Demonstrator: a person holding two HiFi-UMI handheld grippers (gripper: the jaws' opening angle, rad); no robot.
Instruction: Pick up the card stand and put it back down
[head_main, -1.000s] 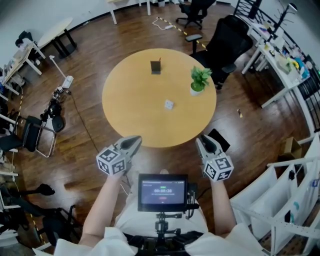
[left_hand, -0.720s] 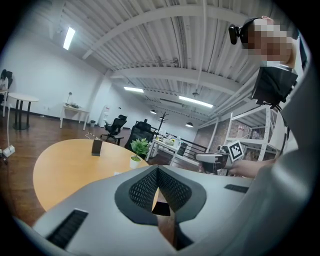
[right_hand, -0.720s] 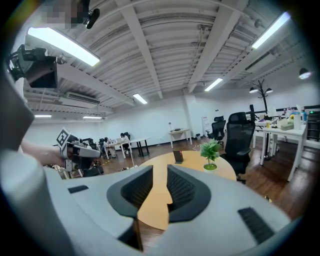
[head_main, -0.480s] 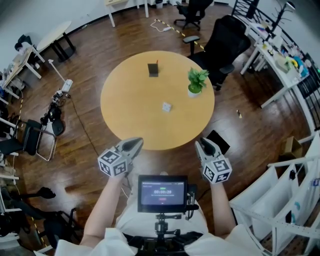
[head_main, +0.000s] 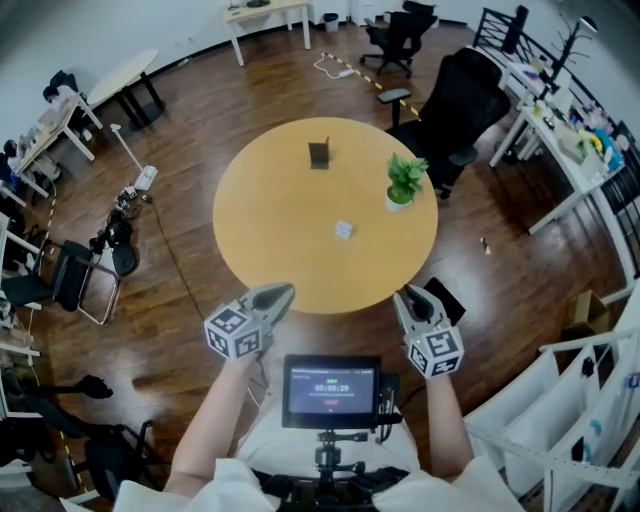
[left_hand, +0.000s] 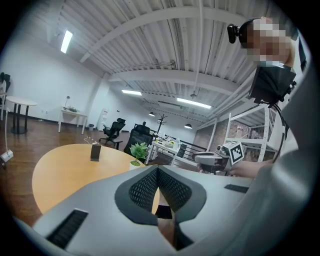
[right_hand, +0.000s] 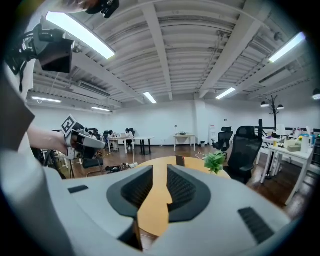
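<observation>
Standing upright, the card stand (head_main: 319, 154) is untouched; left gripper (head_main: 284, 292) closed, right gripper (head_main: 411, 292) parted.

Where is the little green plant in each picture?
Head view: the plant stands on the right side of the round table.
Left gripper view: the plant is left of centre, just above the jaws.
Right gripper view: the plant is right of centre, above the jaws.
Shared landmark: the dark card stand is left of the plant in all three views.
</observation>
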